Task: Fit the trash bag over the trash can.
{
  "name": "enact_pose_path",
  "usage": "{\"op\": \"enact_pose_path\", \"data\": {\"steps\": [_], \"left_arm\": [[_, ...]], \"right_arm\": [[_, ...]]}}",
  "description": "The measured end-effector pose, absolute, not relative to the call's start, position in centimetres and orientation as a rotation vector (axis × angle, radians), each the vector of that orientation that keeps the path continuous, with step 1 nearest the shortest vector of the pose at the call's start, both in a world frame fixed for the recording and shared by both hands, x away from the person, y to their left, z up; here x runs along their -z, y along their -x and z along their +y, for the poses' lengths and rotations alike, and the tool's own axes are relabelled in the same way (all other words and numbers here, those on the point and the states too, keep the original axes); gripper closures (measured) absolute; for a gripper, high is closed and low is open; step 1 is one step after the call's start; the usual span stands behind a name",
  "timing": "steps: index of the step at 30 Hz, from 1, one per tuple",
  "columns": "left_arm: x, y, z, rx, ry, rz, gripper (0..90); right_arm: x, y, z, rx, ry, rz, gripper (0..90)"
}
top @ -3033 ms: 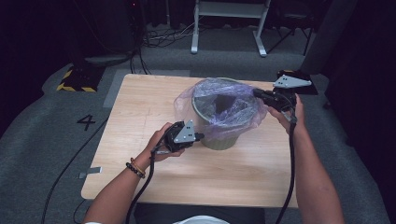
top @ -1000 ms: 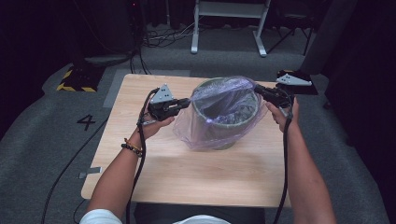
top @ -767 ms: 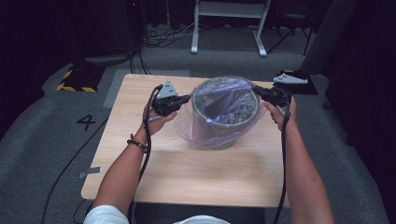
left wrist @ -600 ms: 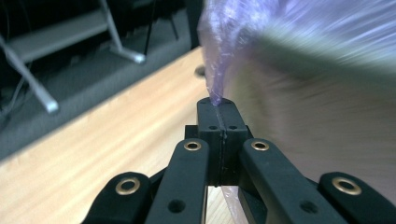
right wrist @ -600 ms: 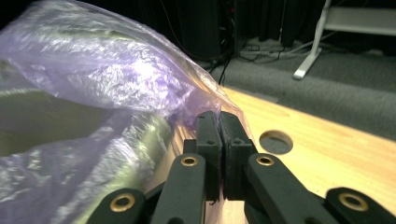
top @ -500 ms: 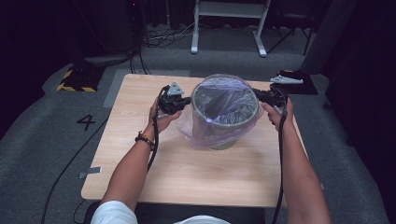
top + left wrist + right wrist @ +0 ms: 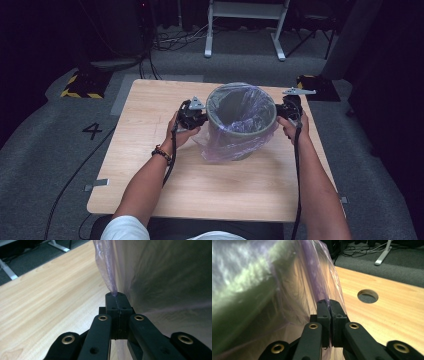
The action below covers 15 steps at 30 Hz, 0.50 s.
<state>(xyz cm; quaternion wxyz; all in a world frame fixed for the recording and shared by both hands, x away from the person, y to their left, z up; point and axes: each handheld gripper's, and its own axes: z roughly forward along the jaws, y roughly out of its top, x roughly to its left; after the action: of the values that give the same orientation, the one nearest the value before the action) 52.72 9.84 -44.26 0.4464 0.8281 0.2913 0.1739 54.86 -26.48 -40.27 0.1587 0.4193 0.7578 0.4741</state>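
A grey-green bin (image 7: 240, 131) stands on the wooden table (image 7: 150, 107), lined with a thin purple plastic bag (image 7: 226, 142) folded out over its rim. My left gripper (image 7: 202, 119) is at the bin's left side, shut on the bag's edge (image 7: 108, 275). The pinched film rises from between the closed jaws of that gripper (image 7: 117, 295), beside the bin wall (image 7: 170, 275). At the bin's right side my right gripper (image 7: 278, 113) is shut on the opposite edge of the bag (image 7: 322, 277). That film runs into the right gripper (image 7: 328, 302).
A round cable hole (image 7: 367, 295) is cut in the table (image 7: 387, 315) near the right gripper. A white metal frame (image 7: 245, 20) and cables lie on the grey floor beyond. A yellow-black striped block (image 7: 80, 82) sits at the left.
Both hands have drawn the bag's edge down over the bin's rim. The left gripper moved in and down to the bin's left side; the right sank slightly.
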Motion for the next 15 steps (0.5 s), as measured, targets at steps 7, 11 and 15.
{"op": "enact_pose_path", "data": {"steps": [7,11,15], "left_arm": [[44.4,-51.0,11.1,-0.437,-2.052,0.682,90.0],[45.0,-50.2,11.9,-0.445,-2.076,0.683,90.0],[45.1,-49.6,12.8,-0.489,-2.055,0.732,78.2]], "right_arm": [[40.9,-53.2,-27.4,-1.397,-1.153,2.144,87.4],[41.7,-52.5,-27.4,-1.378,-1.144,2.160,86.6],[42.1,-51.8,-27.5,-1.342,-1.124,2.173,72.4]]}}
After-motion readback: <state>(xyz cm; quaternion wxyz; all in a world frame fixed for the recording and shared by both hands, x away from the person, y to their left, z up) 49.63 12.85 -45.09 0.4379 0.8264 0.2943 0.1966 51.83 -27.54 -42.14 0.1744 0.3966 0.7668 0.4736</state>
